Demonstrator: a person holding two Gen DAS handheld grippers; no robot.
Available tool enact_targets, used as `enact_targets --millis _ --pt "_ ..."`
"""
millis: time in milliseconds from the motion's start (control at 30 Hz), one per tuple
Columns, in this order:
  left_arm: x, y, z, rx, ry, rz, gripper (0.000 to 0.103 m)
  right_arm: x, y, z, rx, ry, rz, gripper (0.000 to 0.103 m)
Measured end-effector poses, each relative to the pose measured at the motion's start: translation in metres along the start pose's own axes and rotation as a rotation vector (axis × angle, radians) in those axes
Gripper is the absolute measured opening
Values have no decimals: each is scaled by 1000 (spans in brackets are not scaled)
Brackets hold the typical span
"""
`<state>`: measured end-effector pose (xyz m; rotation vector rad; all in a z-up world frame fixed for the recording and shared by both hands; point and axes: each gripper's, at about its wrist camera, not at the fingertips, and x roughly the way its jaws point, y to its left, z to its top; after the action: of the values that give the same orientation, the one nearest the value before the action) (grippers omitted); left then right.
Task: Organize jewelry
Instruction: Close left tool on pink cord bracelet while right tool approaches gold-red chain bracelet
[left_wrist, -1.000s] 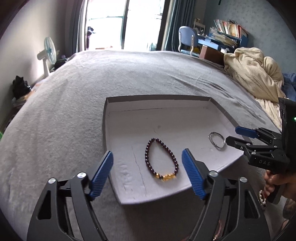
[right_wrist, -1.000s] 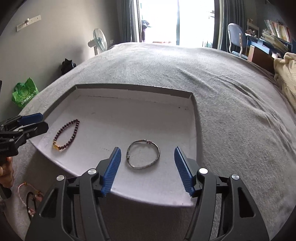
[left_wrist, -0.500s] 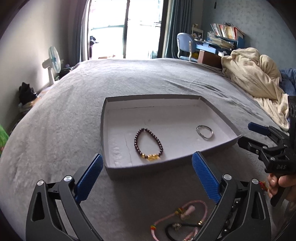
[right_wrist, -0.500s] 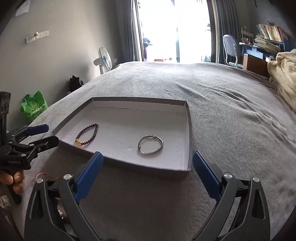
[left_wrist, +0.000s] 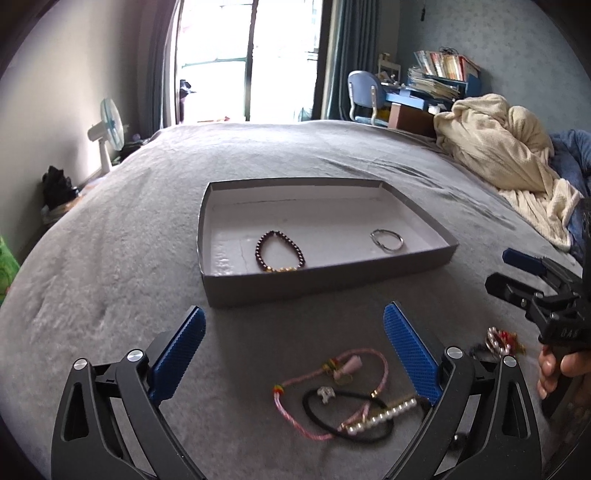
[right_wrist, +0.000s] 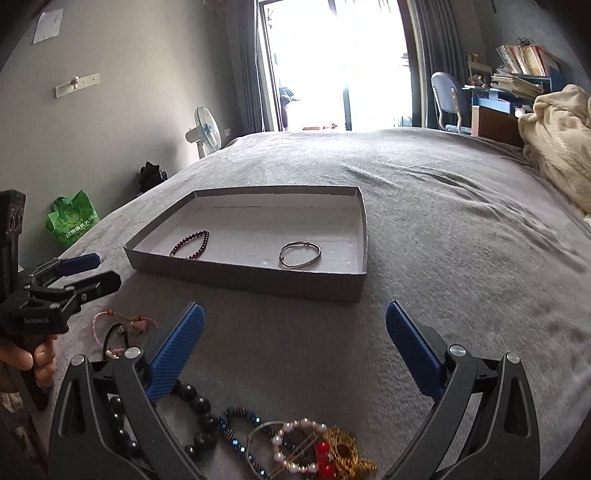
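Both grippers, left (left_wrist: 291, 349) and right (right_wrist: 293, 343), stood wide open and empty; the tangled pink cord bracelet (left_wrist: 332, 391) risked dragging the black hair tie (left_wrist: 347, 417) along.

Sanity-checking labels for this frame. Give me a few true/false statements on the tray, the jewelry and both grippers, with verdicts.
1. The grey tray holds two pieces: a dark beaded bracelet and a silver bangle. True.
2. The left gripper is clamped on the pink cord bracelet. False: its jaws stand wide open and the cord lies loose on the bed cover.
3. The right gripper is open and holds nothing. True.
4. All the jewelry is already in the tray. False: a pile of beaded pieces is on the bed cover outside it, as is the pink cord bracelet.
5. The silver bangle lies on top of the dark beaded bracelet. False: they lie apart.
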<state>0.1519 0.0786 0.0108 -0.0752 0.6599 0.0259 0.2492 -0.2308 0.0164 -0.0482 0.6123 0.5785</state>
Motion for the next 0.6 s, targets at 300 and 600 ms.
enact_targets --millis 300,600 --pt "-13 -6 -20 12 -1 -10 96 -20 8 -19 -5 -36 -14 97" --pt "-10 0 -31 -22 53 2 96 -32 6 -35 31 -29 4 97"
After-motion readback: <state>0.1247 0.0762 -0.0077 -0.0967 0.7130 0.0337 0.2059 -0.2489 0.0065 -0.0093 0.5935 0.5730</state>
